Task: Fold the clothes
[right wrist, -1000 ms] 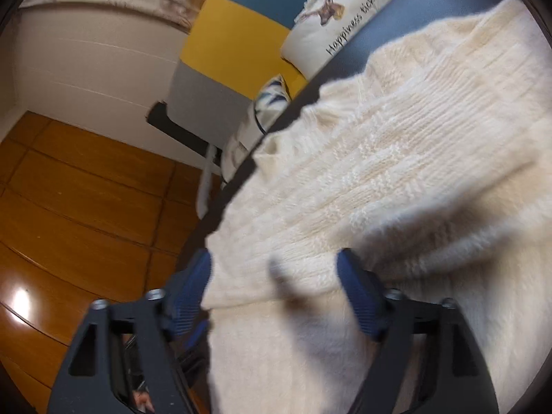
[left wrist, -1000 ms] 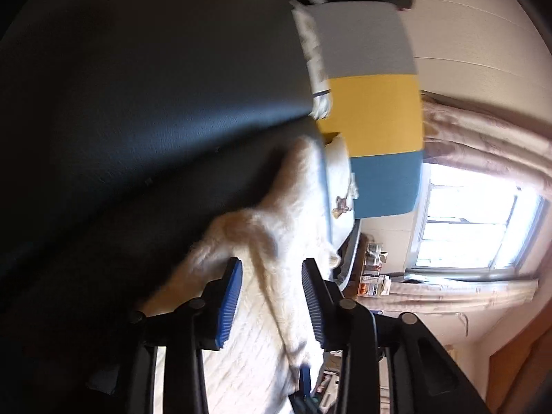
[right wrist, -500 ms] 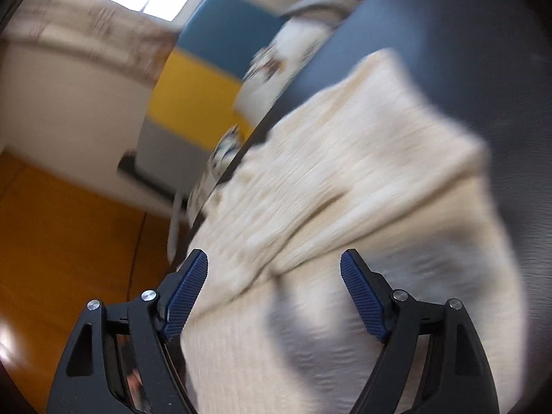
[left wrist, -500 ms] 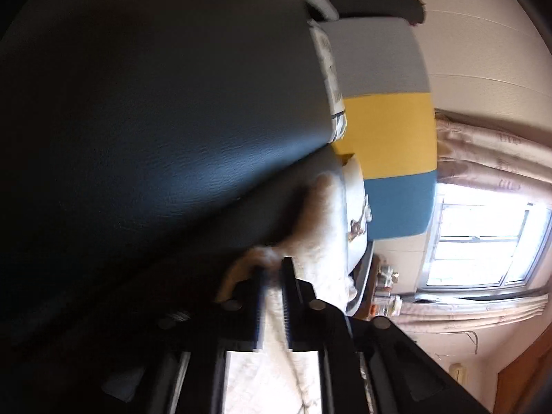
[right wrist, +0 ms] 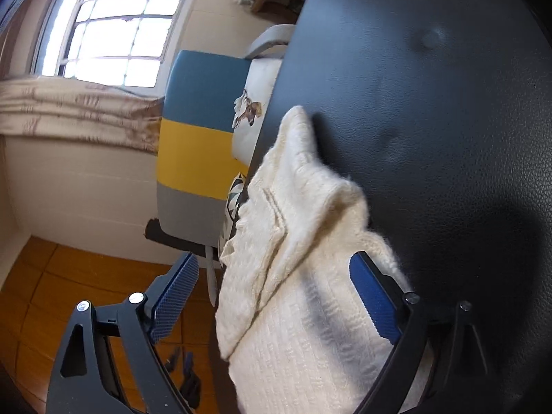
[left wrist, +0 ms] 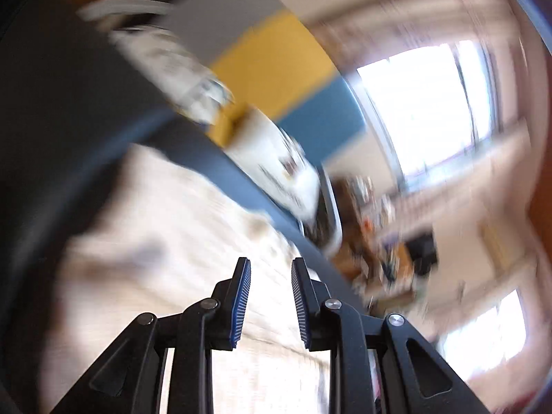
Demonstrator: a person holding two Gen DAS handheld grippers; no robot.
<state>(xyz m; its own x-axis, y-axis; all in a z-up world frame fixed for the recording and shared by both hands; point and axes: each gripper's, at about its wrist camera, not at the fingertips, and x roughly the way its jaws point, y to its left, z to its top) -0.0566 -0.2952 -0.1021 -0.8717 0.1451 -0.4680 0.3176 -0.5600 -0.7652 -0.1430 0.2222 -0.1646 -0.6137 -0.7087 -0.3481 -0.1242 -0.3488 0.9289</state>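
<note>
Both wrist views have swung since a second ago: the left gripper (left wrist: 269, 296), which had pinched nearly closed half a second back, has just been opening and now stands released, nothing between its jaws, above the one cream knitted sweater (right wrist: 303, 276). That sweater lies bunched on the black leather surface (right wrist: 431, 120), along the edge nearest the striped chair (right wrist: 196, 131). Over it, the right gripper (right wrist: 276, 300) has just spread wider, straddling the knit without pressing it. Two cushions rest against the chair.
</note>
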